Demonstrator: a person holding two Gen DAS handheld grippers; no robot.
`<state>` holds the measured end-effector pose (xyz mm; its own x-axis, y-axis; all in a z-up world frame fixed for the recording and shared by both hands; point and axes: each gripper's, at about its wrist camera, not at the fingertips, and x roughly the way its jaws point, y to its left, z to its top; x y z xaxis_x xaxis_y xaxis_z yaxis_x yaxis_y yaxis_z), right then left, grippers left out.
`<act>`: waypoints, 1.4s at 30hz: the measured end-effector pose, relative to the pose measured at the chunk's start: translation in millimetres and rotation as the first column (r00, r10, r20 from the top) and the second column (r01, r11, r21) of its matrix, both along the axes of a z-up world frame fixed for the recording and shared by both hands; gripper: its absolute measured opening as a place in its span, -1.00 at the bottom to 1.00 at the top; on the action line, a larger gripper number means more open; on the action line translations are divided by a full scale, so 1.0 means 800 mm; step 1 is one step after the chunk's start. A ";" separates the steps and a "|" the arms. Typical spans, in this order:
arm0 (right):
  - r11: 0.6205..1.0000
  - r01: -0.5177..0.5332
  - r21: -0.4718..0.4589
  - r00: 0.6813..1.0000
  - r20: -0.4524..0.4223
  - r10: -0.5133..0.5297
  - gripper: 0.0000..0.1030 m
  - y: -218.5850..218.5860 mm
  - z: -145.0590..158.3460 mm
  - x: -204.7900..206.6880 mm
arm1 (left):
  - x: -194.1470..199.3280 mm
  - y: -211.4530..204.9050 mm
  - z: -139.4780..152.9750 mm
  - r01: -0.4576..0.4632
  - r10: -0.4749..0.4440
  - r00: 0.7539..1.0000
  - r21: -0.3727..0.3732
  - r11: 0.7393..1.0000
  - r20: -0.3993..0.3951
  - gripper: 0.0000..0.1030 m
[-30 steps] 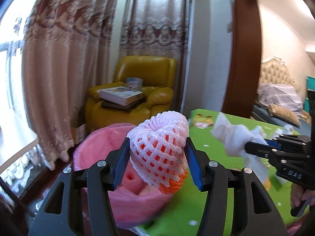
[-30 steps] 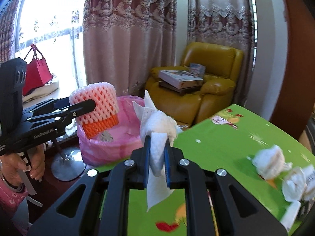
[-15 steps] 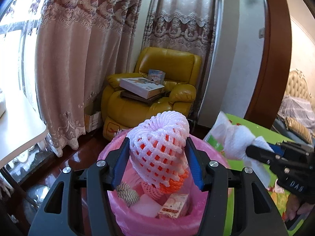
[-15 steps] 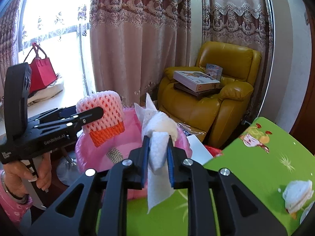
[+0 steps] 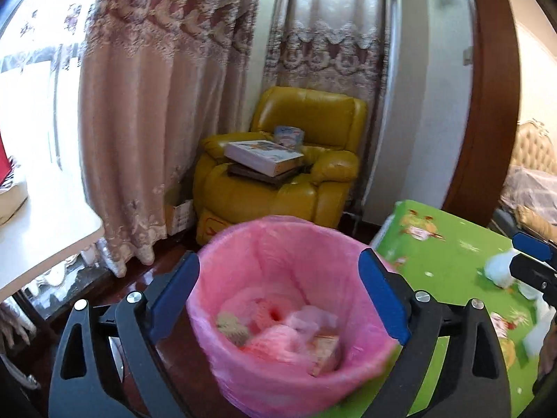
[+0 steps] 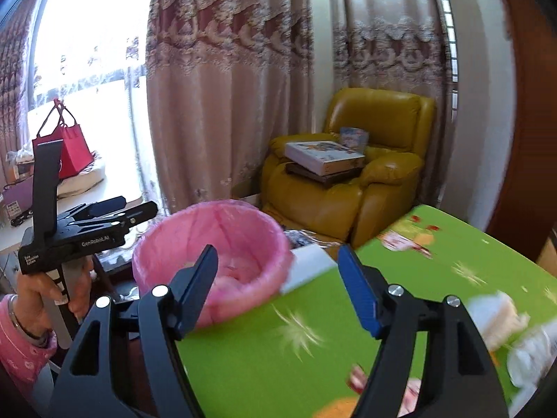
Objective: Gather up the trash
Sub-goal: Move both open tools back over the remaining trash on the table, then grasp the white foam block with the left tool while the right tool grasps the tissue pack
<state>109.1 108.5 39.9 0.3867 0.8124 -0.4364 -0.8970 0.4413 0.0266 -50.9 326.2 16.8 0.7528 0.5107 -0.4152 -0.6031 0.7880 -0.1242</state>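
And here we are above the pink-lined trash bin point(image 5: 289, 317), our left gripper point(image 5: 278, 299) with its blue-padded fingers point(image 5: 381, 299) spread wide either side of the rim and nothing between them; the jaws have just been opening, and nothing is gripped. Down in the bin we can make out a blurred heap: pink and orange foam netting point(image 5: 275, 341), something striped point(image 5: 231, 327) and a small printed carton point(image 5: 325, 348) towards the right (the picture is too smeared to say more). Over on our other side, the right gripper point(image 6: 278, 292) has its jaws well apart too, likewise just opened, and they are empty, framing the bin's near rim and the edge of the green cartoon-print table cover point(image 6: 313, 348). The bin stands on the floor just beside that table's corner. From the right wrist view we see the left gripper point(image 6: 132, 214) from the side, held by a hand point(image 6: 41, 299) in a pink patterned sleeve point(image 6: 21, 351), poised beside the bin's left rim. On the table, off to the right, crumpled white tissues point(image 6: 501, 317) lie blurred on the green cover. Behind it all sits a yellow leather armchair point(image 5: 289, 174) with a flat box point(image 5: 263, 156) stacked on its seat, long lace-trimmed curtains point(image 5: 156, 104) behind, and a red handbag point(image 6: 69, 142) by the bright window.
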 end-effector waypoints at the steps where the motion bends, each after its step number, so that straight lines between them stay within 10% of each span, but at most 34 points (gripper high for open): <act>1: 1.000 0.019 0.002 1.000 -0.001 -0.019 0.35 -0.017 0.000 0.001 | 0.001 -0.008 0.001 0.009 -0.009 1.000 -0.001 1.000 0.006 0.74; 10: 0.964 0.267 0.000 0.963 0.029 -0.267 0.35 -0.182 -0.011 0.024 | 0.066 -0.136 0.000 0.267 -0.267 0.964 -0.018 0.964 0.007 0.74; 20: 0.845 0.533 -0.042 0.845 -0.028 -0.534 0.35 -0.348 -0.054 0.063 | 0.130 -0.270 -0.024 0.489 -0.491 0.871 -0.043 0.871 -0.032 0.74; 28: 0.811 0.585 -0.014 0.810 -0.041 -0.585 0.35 -0.392 -0.065 0.059 | 0.169 -0.369 -0.048 0.669 -0.663 0.736 0.003 0.743 -0.139 0.74; 42: 0.788 0.616 -0.014 0.785 -0.070 -0.615 0.35 -0.424 -0.073 0.049 | 0.247 -0.433 -0.084 0.763 -0.751 0.604 -0.079 0.642 -0.269 0.74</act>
